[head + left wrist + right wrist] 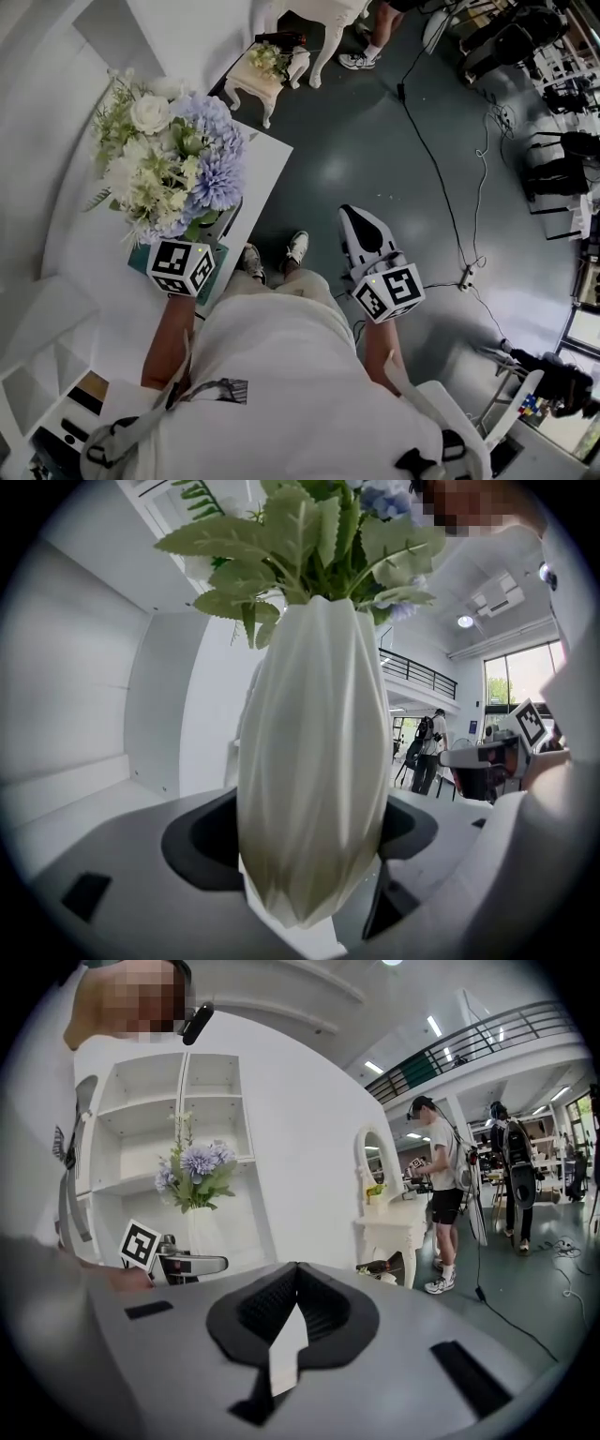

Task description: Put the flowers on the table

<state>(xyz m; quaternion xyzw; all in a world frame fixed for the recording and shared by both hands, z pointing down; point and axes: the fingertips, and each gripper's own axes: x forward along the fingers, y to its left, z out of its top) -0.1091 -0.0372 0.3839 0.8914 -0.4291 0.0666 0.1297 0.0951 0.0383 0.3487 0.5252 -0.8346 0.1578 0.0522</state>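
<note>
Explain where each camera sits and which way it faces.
Head view: on the person's head, facing steeply down at the white shirt, left gripper under the blue-and-white flower bouquet, and right gripper.
Left gripper view: on the left gripper, looking along its fingers, closed on the white ribbed vase.
Right gripper view: on the right gripper, facing white wall shelves; fingers together, empty; shirt at left.
Shared: right gripper view shows the bouquet, vase and left gripper.

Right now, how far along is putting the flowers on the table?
Done: the vase of flowers is gripped in the left gripper. In hand: it is held over the white table. Left: set it down and let go. The right gripper is shut, empty.
</note>
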